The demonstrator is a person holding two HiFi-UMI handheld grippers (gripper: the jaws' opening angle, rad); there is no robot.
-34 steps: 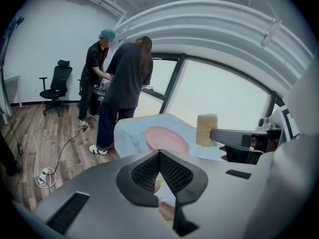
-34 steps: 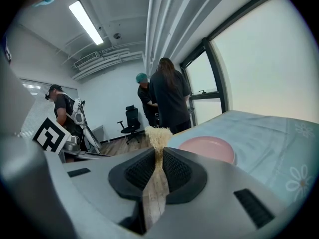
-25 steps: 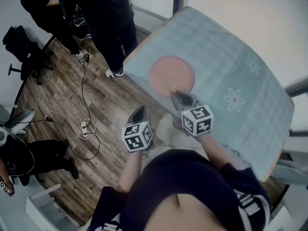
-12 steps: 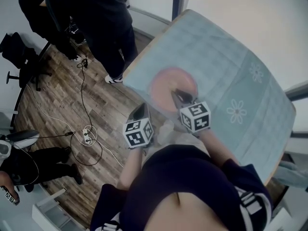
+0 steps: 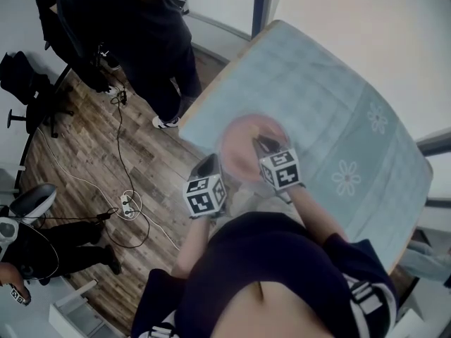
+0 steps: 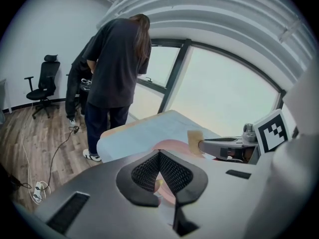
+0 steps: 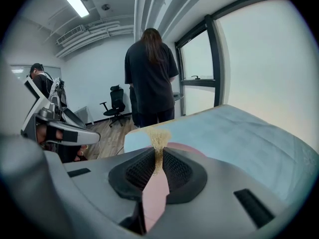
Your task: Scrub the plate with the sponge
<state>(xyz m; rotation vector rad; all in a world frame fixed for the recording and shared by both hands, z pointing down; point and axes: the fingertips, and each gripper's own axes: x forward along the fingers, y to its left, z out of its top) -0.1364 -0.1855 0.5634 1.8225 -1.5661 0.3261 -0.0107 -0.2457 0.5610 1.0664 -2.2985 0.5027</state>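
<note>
Sponge (image 7: 158, 137) clamped in right gripper (image 7: 158, 157), at the pink plate (image 5: 238, 148).

In the head view the plate (image 5: 236, 150) is blurred, partly behind the right tongs (image 5: 262, 144).

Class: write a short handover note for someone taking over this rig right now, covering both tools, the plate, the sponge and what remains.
Left tool: jaw tips together at the near rim of the plate, nothing clearly gripped.
Right tool: shut on the sponge, over the plate; contact unclear.
The plate lies on the table, near its corner.
Done: sponge gripped and positioned.
To do: scrub the plate.
</note>
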